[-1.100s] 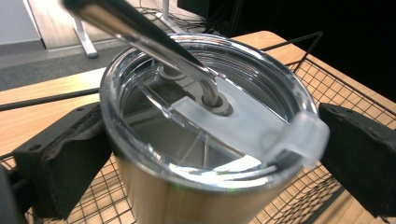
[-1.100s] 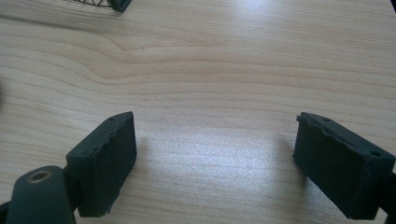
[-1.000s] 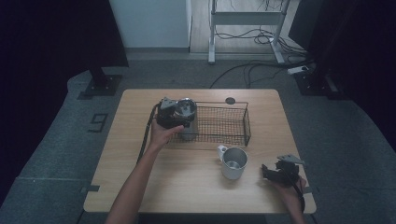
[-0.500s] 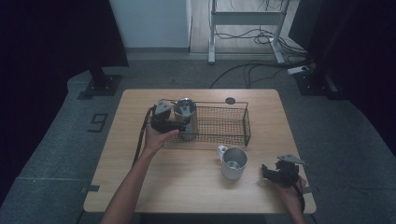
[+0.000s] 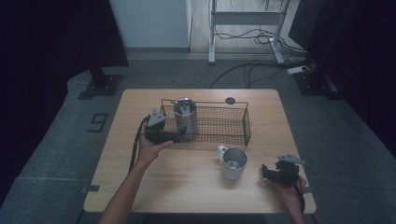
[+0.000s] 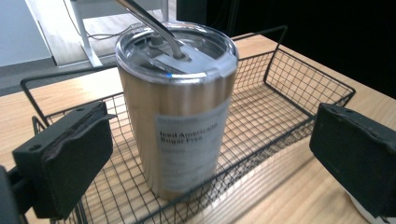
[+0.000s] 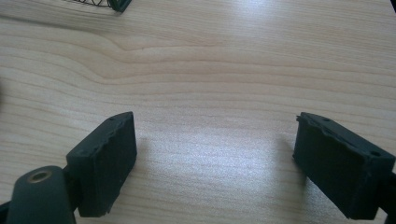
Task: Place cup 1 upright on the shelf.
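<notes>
the steel tumbler (image 6: 180,107) stands upright in the left end of the wire basket (image 5: 219,122), and since a second ago my left gripper (image 5: 173,136) has drawn back from it: then it sat up at the tumbler's rim, now it hangs just outside the basket's near-left corner, lower and closer to me. in the left gripper view both black jaws are spread wide, one on each side of the tumbler and well clear of its wall, so i am holding nothing. the tumbler itself has not shifted in that time.

the basket holds just the tumbler; the rest of its mesh floor is bare. the white mug (image 5: 232,162) sits on the table (image 5: 187,186) in front of the basket's right end, handle toward the basket, where it was before.

the tumbler is brushed metal with a clear lid, a metal straw (image 6: 149,21) rising through it, and a pale printed label on the side facing me.

my right gripper (image 5: 271,173) rests at the table's near-right corner, unmoved, its jaws wide apart over bare wood in the right gripper view.
</notes>
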Tool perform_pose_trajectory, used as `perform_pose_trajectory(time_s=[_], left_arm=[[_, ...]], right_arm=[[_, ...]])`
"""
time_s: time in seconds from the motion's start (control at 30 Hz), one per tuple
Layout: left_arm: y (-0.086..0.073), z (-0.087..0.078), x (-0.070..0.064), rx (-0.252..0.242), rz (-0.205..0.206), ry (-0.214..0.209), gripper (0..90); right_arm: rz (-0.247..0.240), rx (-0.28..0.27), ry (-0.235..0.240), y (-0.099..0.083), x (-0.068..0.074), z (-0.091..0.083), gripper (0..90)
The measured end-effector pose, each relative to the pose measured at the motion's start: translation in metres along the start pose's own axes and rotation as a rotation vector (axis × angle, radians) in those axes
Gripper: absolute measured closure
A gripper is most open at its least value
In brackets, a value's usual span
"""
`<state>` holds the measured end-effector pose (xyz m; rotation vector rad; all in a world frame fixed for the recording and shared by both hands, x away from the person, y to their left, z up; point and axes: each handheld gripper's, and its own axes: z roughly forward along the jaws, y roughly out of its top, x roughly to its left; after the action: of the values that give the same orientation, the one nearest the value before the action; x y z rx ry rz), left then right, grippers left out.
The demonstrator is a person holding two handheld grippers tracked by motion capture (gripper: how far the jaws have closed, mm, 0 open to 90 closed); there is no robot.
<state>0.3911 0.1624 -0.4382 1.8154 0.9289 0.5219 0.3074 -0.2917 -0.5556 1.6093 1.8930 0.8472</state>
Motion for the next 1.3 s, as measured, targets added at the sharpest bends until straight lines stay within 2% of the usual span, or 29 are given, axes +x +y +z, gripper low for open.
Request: perform_pose_trajectory(time_s=[0.13,0.23,0.37,0.57,0.8,0.9,1.0,1.3], left_arm=[[-0.012,-0.011,-0.006,0.012,0.011,-0.003,0.5],[-0.026,-0.019,-0.01,0.012,0.0,-0.016,1.0],[-0.045,-0.026,-0.012,0.024,-0.004,-0.009,1.4],[-0.069,-0.033,-0.016,0.055,0.007,0.001,1.8],[-0.097,-0.039,-0.02,0.098,-0.018,-0.011,3.7],[-0.109,-0.039,-0.022,0.123,-0.019,-0.003,4.4],[-0.117,-0.038,-0.022,0.156,-0.014,0.009,4.5],[-0.125,-0.037,-0.023,0.165,-0.042,0.009,6.1]], right_arm=[[0.0,0.0,0.0,0.0,0.0,0.0,12.9],[0.0,0.0,0.0,0.0,0.0,0.0,12.9],[0.0,0.0,0.0,0.0,0.0,0.0,12.9],[0.0,0.0,0.0,0.0,0.0,0.0,12.9],[0.0,0.0,0.0,0.0,0.0,0.0,12.9],[0.0,0.0,0.0,0.0,0.0,0.0,12.9],[0.0,0.0,0.0,0.0,0.0,0.0,13.0],[0.0,0.0,0.0,0.0,0.0,0.0,13.0]])
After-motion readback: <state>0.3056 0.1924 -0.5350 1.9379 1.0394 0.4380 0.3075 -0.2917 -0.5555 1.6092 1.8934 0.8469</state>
